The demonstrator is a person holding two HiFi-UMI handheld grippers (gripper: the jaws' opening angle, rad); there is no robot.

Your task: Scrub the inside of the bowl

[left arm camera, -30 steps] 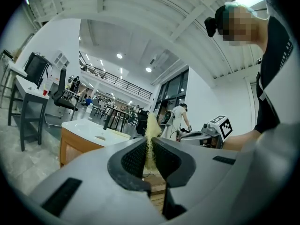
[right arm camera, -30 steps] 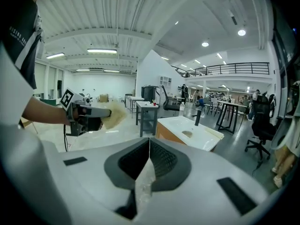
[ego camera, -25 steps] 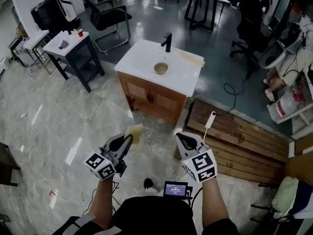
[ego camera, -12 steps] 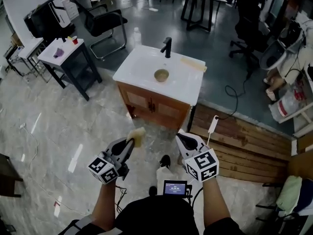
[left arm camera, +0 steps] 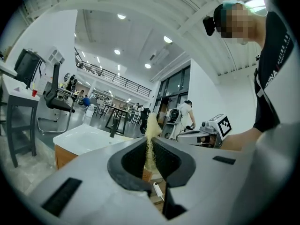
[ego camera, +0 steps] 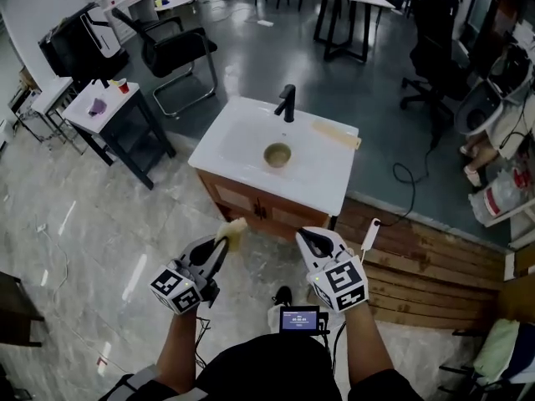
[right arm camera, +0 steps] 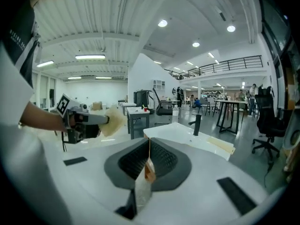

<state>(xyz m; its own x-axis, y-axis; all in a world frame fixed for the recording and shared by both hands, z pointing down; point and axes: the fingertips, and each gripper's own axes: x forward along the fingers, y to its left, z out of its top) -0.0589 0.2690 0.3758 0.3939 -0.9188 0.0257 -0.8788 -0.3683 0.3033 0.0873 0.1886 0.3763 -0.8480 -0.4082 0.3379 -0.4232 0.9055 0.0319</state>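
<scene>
The small round tan bowl (ego camera: pixel 277 154) sat upright in the basin of the white rectangular sink top (ego camera: pixel 238 136), which rested on a wooden cabinet (ego camera: pixel 251 207). A black tap (ego camera: pixel 287 103) stood at the bowl's 12 o'clock, and a pale flat strip (ego camera: pixel 336 134) lay on the counter at its 2 o'clock. Compared with a second before, the sink unit lay lower in the head view and nearer to you, while both grippers held much the same pose in front of your body. You had your left gripper (ego camera: pixel 224 242) at the bowl's 7 o'clock, well apart from it. Its jaws were pressed onto a ragged yellow sponge (ego camera: pixel 234 229) that stuck out past the tips. Your right gripper (ego camera: pixel 306 236) hung at the bowl's 5 o'clock, its jaws brought fully together with nothing gripped. Wooden planks (ego camera: pixel 418 266) lay on the floor at the cabinet's 4 o'clock.
</scene>
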